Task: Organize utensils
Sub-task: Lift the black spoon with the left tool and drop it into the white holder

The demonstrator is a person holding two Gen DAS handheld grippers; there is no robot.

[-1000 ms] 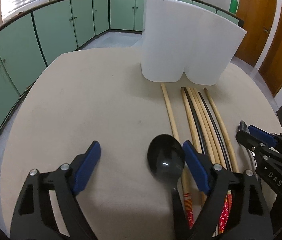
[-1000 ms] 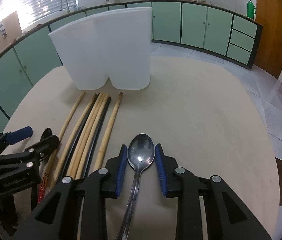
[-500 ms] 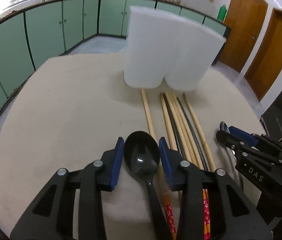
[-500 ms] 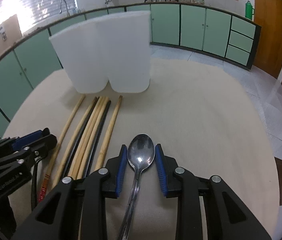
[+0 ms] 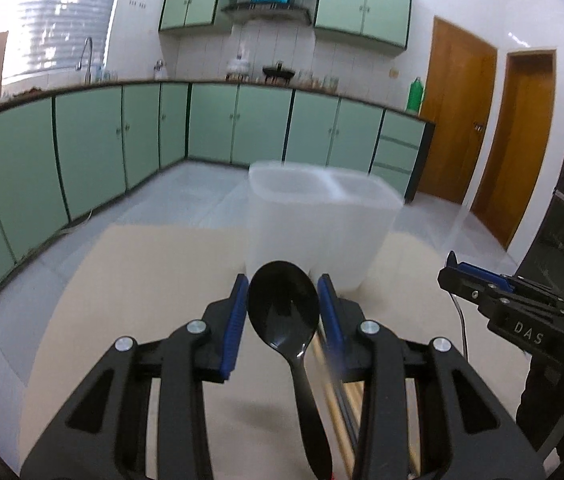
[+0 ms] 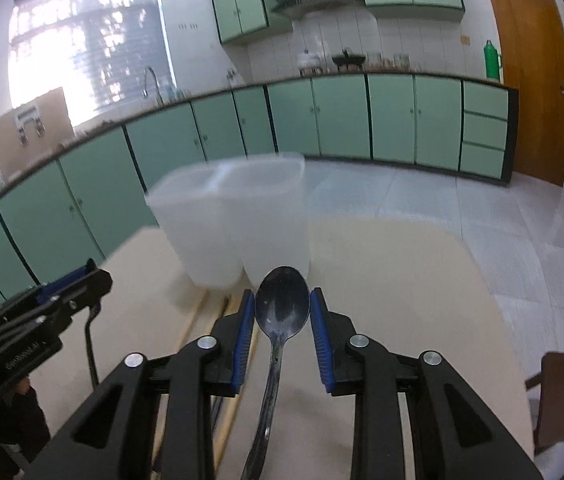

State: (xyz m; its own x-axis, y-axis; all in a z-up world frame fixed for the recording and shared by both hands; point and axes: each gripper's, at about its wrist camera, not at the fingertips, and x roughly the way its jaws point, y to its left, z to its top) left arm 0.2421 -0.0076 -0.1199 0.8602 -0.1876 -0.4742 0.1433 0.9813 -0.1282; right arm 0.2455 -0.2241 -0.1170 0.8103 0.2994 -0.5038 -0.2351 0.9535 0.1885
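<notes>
- Left gripper (image 5: 283,306) has its blue pads pinching a black plastic spoon (image 5: 284,308) by the bowl, with the handle running back toward the camera. Spoon's up off the table (image 5: 142,280).
- Right gripper (image 6: 282,310) is doing the same thing with a metal spoon (image 6: 282,304): pads pressed on either side of the bowl, handle trailing back under the gripper, also clear of the table.
- The white two-compartment container (image 5: 313,232) stands upright at the far side of the table, right beyond both spoons. It's a bit blurry, but you can make out the divider between the two open tops.
- The chopsticks (image 6: 222,320) lie flat on the table between the two grippers, tips pointing at the container. Mostly hidden behind the gripper bodies.
- Each wrist view catches the other gripper off to the side, near the table edge.
- Green kitchen cabinets (image 5: 82,152) wrap around the far background.
</notes>
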